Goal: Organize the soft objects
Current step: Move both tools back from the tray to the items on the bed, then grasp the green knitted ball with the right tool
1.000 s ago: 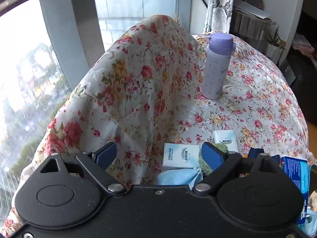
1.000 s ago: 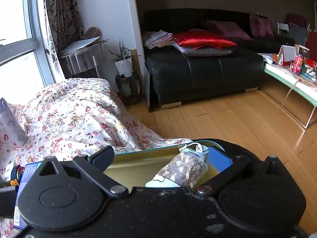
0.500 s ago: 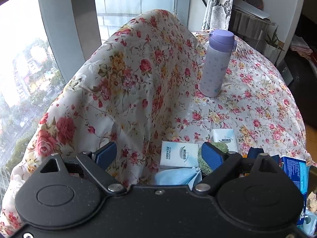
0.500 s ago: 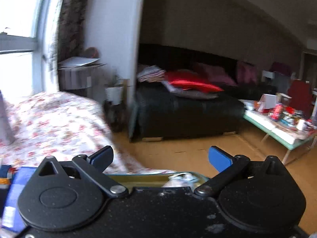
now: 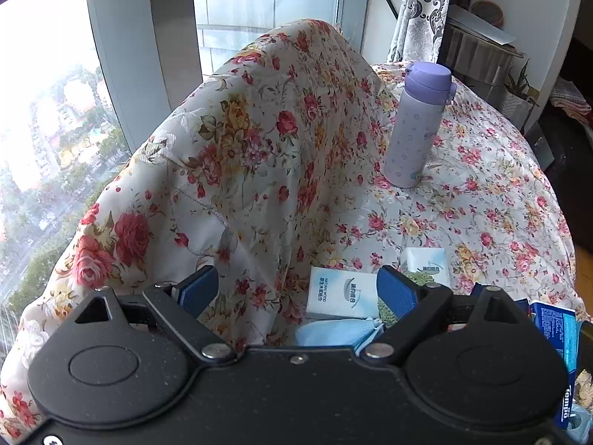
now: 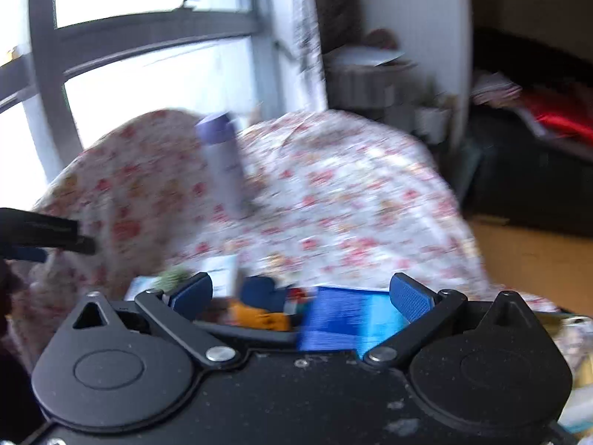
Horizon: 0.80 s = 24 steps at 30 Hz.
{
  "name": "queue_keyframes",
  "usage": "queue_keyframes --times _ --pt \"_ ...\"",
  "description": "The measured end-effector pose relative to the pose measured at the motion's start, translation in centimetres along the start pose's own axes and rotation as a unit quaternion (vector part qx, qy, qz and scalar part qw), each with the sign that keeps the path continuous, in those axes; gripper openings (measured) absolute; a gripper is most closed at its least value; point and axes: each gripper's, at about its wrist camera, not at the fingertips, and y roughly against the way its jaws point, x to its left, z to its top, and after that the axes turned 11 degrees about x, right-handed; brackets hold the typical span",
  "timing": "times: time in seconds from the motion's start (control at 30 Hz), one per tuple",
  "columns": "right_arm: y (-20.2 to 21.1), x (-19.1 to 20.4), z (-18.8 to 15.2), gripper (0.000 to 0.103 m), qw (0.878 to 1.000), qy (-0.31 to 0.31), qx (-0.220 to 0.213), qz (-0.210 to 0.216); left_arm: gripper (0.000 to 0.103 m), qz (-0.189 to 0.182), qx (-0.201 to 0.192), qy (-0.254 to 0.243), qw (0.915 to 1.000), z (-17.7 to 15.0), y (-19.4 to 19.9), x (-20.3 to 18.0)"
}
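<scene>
- My left gripper (image 5: 296,289) has its jaws spread, nothing between them; the tissue pack (image 5: 343,293) lies at twelve o'clock, the face mask (image 5: 333,333) just below it.
- My right gripper (image 6: 302,294) is spread too, empty, above a blurred blue box (image 6: 348,319).
- A purple bottle (image 5: 418,126) stands upright at one o'clock on the floral cloth (image 5: 259,148).

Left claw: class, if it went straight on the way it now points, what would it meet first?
Probably the white tissue pack lying on the floral cloth, just beyond the open left claw; depth is unclear.
</scene>
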Motion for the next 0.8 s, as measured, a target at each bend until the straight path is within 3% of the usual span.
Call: queue_keyframes --times 0.17,0.33,0.57,0.8 --pt "-3.1 1.7 1.2 0.094 0.998 -0.009 0.058 0.019 0.089 -0.014 0.006 0.023 0.9996 0.2 -0.4 0.9" --pt "-5.2 2.4 1.9 0.086 0.996 -0.013 0.089 0.025 0.089 -0.026 0.008 0.041 0.9988 0.2 -0.5 1.7" --pt "-6.2 5.1 1.9 0.077 0.994 0.019 0.092 0.053 0.089 -0.035 0.006 0.049 0.9981 0.3 -0.6 2.1" --pt "-6.9 8.9 1.8 0.077 0.993 0.073 0.073 0.064 0.089 -0.03 -0.021 0.05 0.9981 0.0 0.1 2.1"
